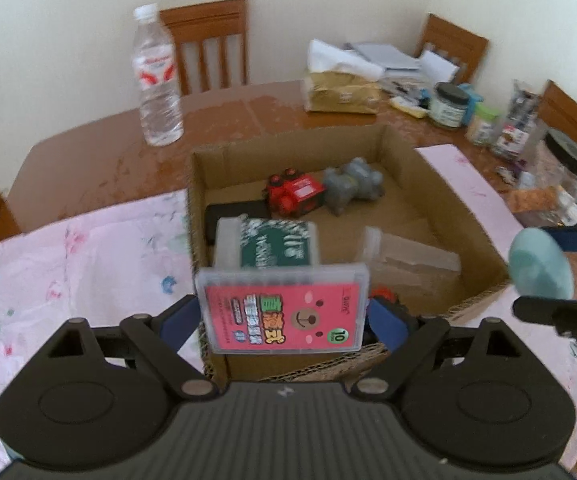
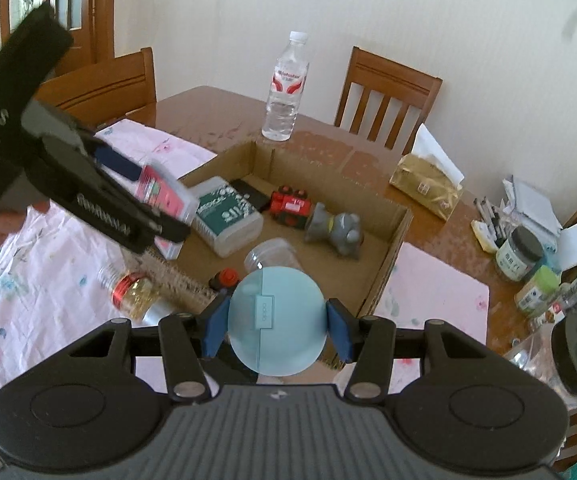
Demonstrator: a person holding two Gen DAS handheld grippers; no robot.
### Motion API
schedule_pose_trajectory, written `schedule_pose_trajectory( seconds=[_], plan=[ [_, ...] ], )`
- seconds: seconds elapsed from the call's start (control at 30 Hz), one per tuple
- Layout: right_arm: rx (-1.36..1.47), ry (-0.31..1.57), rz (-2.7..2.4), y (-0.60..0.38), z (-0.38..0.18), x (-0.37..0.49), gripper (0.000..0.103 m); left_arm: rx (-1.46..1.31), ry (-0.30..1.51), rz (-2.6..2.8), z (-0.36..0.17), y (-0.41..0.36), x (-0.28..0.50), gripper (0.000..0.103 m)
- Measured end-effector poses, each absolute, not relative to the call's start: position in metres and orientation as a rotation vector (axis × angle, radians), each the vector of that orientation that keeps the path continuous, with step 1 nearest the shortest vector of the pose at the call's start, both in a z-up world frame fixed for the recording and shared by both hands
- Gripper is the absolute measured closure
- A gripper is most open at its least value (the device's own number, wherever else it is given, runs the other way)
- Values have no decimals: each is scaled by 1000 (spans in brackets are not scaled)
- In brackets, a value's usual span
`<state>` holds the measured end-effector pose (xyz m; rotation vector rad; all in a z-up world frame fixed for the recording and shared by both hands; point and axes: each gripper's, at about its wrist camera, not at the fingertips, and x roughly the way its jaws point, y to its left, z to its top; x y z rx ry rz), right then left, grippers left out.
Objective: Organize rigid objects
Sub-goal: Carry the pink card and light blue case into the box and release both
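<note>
Pink card case (image 1: 282, 312) clamped flat between the left gripper (image 1: 284, 318) pads, held over the near wall of the cardboard box (image 1: 464, 216), likely to be dropped in. Right gripper (image 2: 276, 330) is closed on the round blue earbud case (image 2: 276, 322), just above the same near edge. Box already has the toy truck (image 2: 291, 205), grey figurine (image 2: 338, 232), green-label box (image 2: 226, 216), so both items look staged for sorting in

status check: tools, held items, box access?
Left tool shut on pink clear-plastic card case. Right tool shut on round pale-blue case. Both above open cardboard box; nothing blocking.
</note>
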<state>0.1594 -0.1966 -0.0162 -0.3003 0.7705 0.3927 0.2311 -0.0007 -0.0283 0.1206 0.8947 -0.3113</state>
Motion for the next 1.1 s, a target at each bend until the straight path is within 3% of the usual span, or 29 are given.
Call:
schedule_pose_trajectory(
  seconds=[0.13, 1.0, 1.03, 1.07, 1.1],
  plan=[
    [-294, 771, 387, -198, -16, 170, 45, 67, 861, -302, -23, 9, 218, 2],
    [-133, 944, 277, -205, -60, 321, 45, 37, 789, -50, -14, 52, 145, 1],
    [-129, 940, 270, -204, -60, 323, 40, 37, 792, -43, -14, 54, 143, 1],
    [-125, 930, 264, -204, -60, 324, 23, 38, 795, -37, -15, 55, 142, 1],
    [-121, 912, 252, -205, -58, 324, 13, 39, 797, -30, -15, 56, 141, 1]
  ],
)
